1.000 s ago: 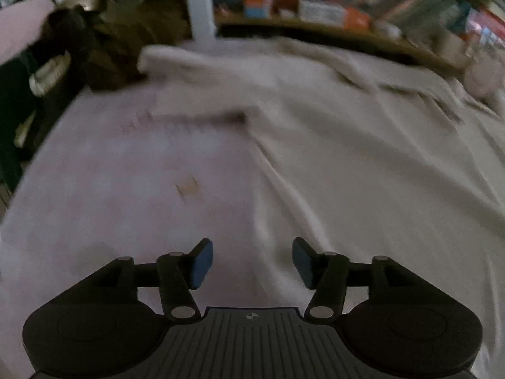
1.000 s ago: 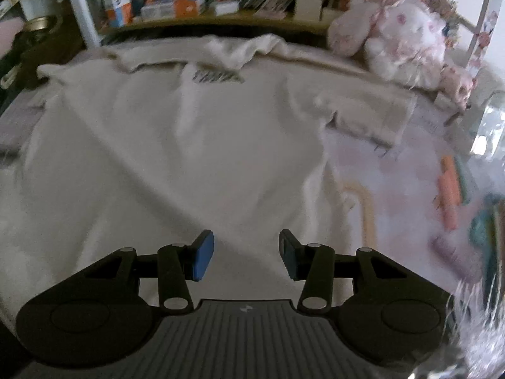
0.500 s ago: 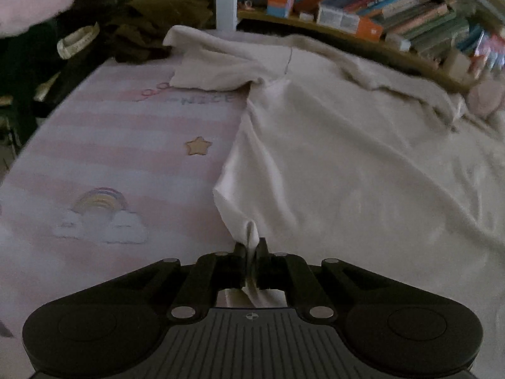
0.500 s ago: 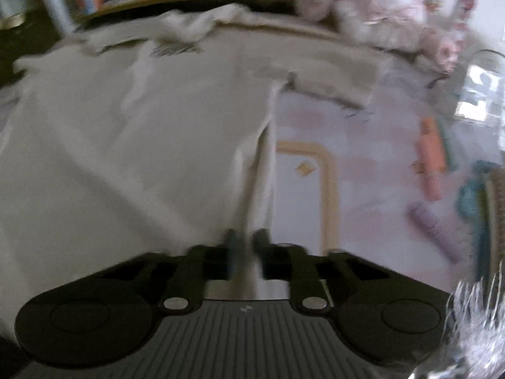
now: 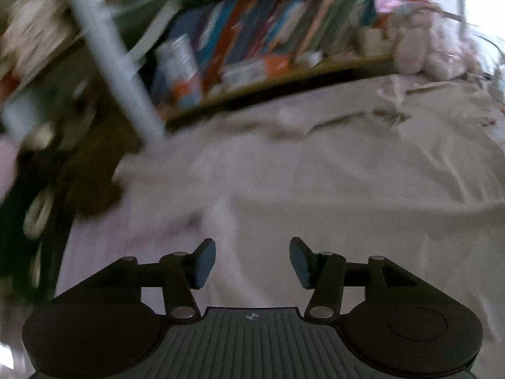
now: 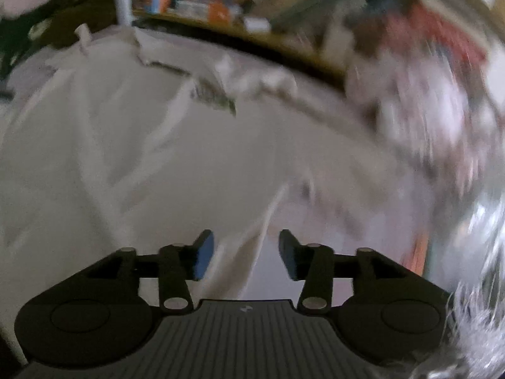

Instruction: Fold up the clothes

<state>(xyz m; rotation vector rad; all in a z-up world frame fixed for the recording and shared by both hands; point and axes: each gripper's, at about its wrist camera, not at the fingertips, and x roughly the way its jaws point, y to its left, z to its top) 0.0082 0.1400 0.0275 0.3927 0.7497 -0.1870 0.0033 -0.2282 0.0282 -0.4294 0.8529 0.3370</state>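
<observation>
A cream T-shirt [image 5: 347, 170] lies spread on a pale pink bed cover [image 5: 104, 240]. It also fills the right wrist view [image 6: 151, 158], with a dark printed patch [image 6: 214, 98] near its collar. My left gripper [image 5: 252, 262] is open and empty, above the shirt's left side edge. My right gripper [image 6: 246, 255] is open and empty, with the shirt's right side edge [image 6: 252, 246] lying loose between its blue pads. Both views are motion-blurred.
A low shelf of books [image 5: 252, 57] runs along the far side, with a white post [image 5: 113, 57] at its left end. Pink plush toys [image 6: 435, 101] sit at the far right. Dark clutter [image 5: 63, 164] lies off the bed's left edge.
Both grippers were shut on the shirt's lower side edges half a second ago. Now both are open, the cloth is let go, and both have moved forward toward the shelf.
</observation>
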